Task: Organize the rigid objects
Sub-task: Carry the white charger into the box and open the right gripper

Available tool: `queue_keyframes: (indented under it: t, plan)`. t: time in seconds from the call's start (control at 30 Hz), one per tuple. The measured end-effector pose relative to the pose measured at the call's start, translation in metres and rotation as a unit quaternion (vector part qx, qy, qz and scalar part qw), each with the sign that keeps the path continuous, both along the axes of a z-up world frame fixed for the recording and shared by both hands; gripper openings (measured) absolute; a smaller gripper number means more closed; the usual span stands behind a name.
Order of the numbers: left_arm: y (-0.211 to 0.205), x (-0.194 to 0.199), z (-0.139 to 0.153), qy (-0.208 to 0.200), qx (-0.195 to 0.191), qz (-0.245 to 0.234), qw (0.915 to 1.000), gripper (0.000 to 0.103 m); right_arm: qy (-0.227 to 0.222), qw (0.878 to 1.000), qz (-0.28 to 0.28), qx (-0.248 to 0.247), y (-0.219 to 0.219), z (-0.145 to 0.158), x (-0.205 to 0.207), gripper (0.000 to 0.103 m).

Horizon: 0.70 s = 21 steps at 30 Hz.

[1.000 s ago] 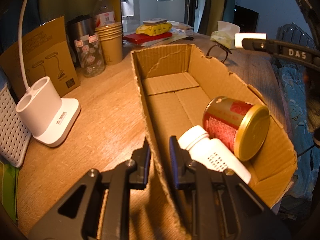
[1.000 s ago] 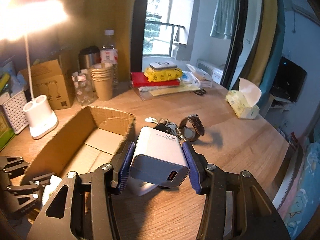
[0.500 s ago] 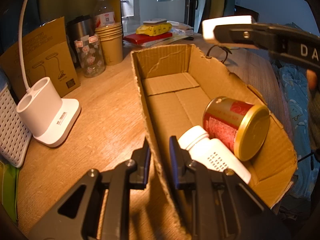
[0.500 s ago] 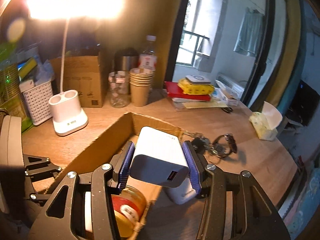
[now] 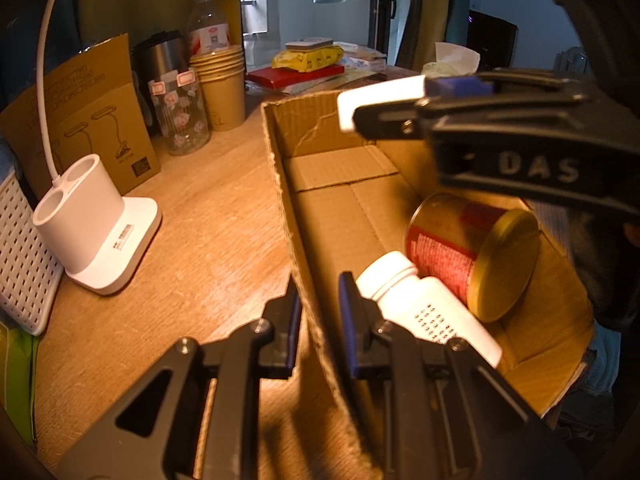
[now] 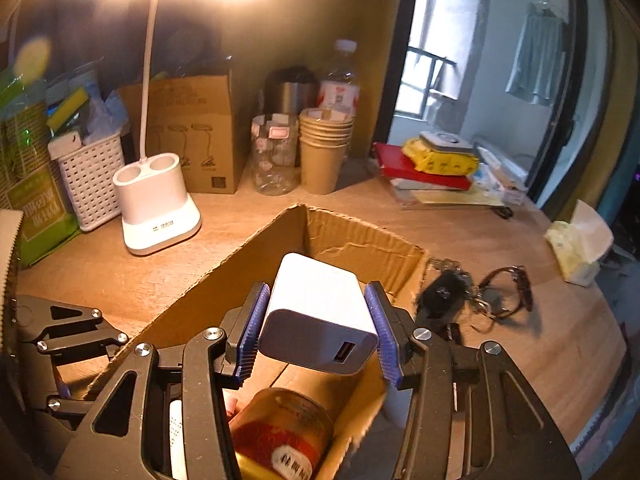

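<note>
**Holding a white charger above the open cardboard box**

Gripping a white USB charger (image 6: 320, 316) between its blue pads, the right gripper (image 6: 318, 332) hangs over the cardboard box (image 6: 360, 248). Its jaws are clenched on the charger's two flat sides, and the USB port faces the camera. From the left wrist view only one white end of the charger (image 5: 380, 100) shows past the black finger marked "DAS"; the rest is hidden behind that finger.

The left gripper (image 5: 318, 312) has its jaws clamped on the box's near wall (image 5: 296, 248), one pad outside and one inside.

Below the right jaws, inside the box, lies a red can with a gold lid (image 5: 472, 256) on its side, touching a white plastic bottle (image 5: 424, 308). In the right wrist view both are partly cut off by the gripper frame, and the bottle is only a sliver.

Beyond the right jaws, just outside the box on the table (image 6: 520, 360), sits a bunch of keys with a black fob (image 6: 444, 292), next to a strap-like item too blurred to name. Off to the left of the jaws stands a white lamp base (image 6: 156, 208), its glare washing out the top of the frame.
</note>
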<state>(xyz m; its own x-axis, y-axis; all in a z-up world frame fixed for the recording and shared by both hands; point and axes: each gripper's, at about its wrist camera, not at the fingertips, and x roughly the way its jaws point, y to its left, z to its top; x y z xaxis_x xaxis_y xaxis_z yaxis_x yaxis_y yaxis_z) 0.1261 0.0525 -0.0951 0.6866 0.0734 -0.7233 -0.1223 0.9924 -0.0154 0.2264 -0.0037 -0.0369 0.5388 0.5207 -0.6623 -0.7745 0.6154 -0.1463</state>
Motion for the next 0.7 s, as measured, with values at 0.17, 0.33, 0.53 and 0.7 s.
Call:
queue_keyframes:
  t: [0.17,0.33,0.53,0.7]
  plan:
    - [0.000,0.000,-0.001,0.000,-0.001,0.000,1.0000,0.019,0.006,1.000,0.004,-0.013,0.006,-0.008,0.010,0.052]
    - [0.000,0.000,-0.001,0.001,-0.002,0.000,1.0000,0.019,0.008,1.000,0.000,-0.024,0.005,-0.016,0.017,0.052]
    - [-0.001,0.000,-0.001,0.000,0.000,-0.001,1.0000,0.019,-0.003,0.998,-0.006,-0.055,0.008,-0.030,0.018,0.052]
    - [-0.001,0.001,-0.001,0.000,0.001,-0.001,1.0000,0.020,-0.006,0.998,-0.005,-0.063,0.006,-0.032,0.018,0.052]
